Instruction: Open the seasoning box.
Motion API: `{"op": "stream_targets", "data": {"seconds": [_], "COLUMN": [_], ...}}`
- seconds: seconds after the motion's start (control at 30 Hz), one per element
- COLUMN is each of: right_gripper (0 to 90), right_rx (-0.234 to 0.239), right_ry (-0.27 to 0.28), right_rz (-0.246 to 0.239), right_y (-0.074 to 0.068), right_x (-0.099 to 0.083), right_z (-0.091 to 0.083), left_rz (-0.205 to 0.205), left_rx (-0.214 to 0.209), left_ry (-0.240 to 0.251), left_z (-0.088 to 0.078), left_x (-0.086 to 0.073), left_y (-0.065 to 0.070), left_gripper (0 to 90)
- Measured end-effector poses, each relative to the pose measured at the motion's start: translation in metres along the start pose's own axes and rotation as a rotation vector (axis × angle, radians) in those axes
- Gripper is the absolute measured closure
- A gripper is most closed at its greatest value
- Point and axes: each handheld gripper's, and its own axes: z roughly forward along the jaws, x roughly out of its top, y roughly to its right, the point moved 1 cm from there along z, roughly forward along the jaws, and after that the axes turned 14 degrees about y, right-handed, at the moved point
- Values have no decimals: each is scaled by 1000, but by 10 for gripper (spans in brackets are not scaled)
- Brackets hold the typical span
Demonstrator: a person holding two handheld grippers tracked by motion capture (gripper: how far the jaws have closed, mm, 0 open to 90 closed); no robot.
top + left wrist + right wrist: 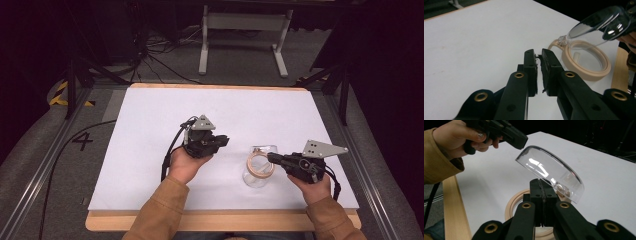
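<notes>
Writing is scarce: a black numeral "4" (82, 141) is marked on the grey floor left of the table, and nothing else can be read.

A beige round base ring (260, 165) lies flat on the white sheet, hollow in the middle with a small pale post standing inside it. Its clear plastic dome lid (551, 173) is hinged to the ring's rim and stands tilted up, open. What else the ring contains cannot be made out.

The right gripper (273, 157) has its jaws pressed together on the edge of the clear lid, holding it raised over the ring, as the right gripper view shows. The left gripper (224, 141) is held above the sheet near the ring, pointing toward it but apart from it; its jaws stand nearly together with a narrow gap and nothing between them.

The white sheet (150, 125) covers a light wooden tabletop (225, 220), whose edge shows along the near side. Behind stand a white metal frame (245, 30), black cables on grey flooring, and yellow-black hazard tape (60, 95) at the left.
</notes>
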Motion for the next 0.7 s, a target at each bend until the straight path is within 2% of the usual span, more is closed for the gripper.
{"op": "stream_targets", "data": {"seconds": [0.43, 0.7], "right_gripper": [894, 894], "right_rx": [9, -4], "right_ry": [14, 26], "right_rz": [10, 34], "right_y": [20, 33], "right_x": [6, 5], "right_z": [15, 18], "left_rz": [-46, -57], "left_rx": [81, 101], "left_ry": [-20, -14], "left_z": [-34, -42], "left_x": [-17, -22], "left_y": [-12, -15], "left_gripper": [821, 816]}}
